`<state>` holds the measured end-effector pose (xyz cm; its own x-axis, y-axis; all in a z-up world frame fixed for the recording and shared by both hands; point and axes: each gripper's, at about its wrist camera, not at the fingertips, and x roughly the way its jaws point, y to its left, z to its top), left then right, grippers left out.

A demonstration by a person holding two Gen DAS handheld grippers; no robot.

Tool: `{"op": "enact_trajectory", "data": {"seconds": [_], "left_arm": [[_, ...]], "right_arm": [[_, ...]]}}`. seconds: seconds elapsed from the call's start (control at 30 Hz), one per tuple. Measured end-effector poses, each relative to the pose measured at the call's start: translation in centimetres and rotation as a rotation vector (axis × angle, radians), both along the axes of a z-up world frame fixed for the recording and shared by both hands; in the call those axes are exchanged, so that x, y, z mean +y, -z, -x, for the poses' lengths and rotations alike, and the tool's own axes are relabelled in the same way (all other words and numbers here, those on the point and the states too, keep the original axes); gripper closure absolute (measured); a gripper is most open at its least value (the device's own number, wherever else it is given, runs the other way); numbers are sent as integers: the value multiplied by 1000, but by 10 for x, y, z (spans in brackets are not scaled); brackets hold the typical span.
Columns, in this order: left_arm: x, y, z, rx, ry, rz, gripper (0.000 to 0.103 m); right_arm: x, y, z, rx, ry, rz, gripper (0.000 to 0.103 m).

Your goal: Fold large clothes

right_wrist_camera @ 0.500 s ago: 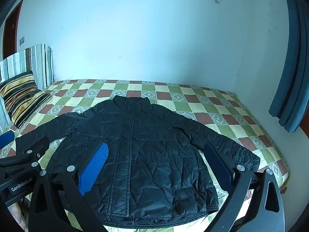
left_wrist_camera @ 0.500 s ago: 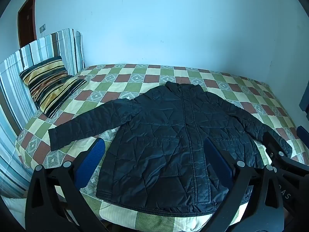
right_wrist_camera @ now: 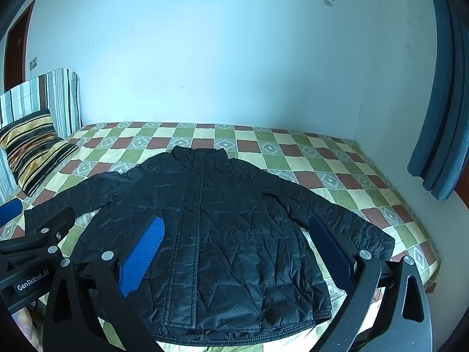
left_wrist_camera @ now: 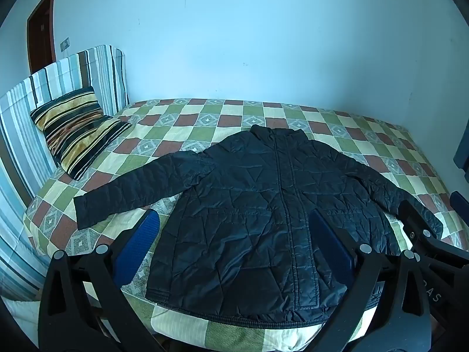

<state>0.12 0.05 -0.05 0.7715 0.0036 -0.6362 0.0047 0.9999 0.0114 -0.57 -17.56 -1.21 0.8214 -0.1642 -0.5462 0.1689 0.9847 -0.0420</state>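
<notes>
A black quilted jacket (left_wrist_camera: 258,205) lies flat, front up and zipped, on the checkered bed (left_wrist_camera: 205,123), both sleeves spread out to the sides. It also shows in the right wrist view (right_wrist_camera: 222,223). My left gripper (left_wrist_camera: 234,246) is open and empty, held above the jacket's hem near the bed's front edge. My right gripper (right_wrist_camera: 234,249) is open and empty too, above the jacket's lower half. The left gripper's body (right_wrist_camera: 32,252) shows at the left of the right wrist view; the right gripper's body (left_wrist_camera: 431,252) shows at the right of the left wrist view.
A striped pillow (left_wrist_camera: 76,129) leans against a striped headboard (left_wrist_camera: 58,82) at the bed's left end. A pale wall (left_wrist_camera: 234,44) runs behind the bed. A blue curtain (right_wrist_camera: 439,102) hangs at the right. A brown door (left_wrist_camera: 41,32) is at far left.
</notes>
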Motion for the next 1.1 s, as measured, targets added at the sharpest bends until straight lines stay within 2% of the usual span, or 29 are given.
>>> {"op": "enact_trajectory", "data": {"seconds": [1.1], "left_arm": [[-1, -1, 1, -10, 0, -6, 2]], "right_arm": [[-1, -2, 3, -5, -2, -8, 5]]}}
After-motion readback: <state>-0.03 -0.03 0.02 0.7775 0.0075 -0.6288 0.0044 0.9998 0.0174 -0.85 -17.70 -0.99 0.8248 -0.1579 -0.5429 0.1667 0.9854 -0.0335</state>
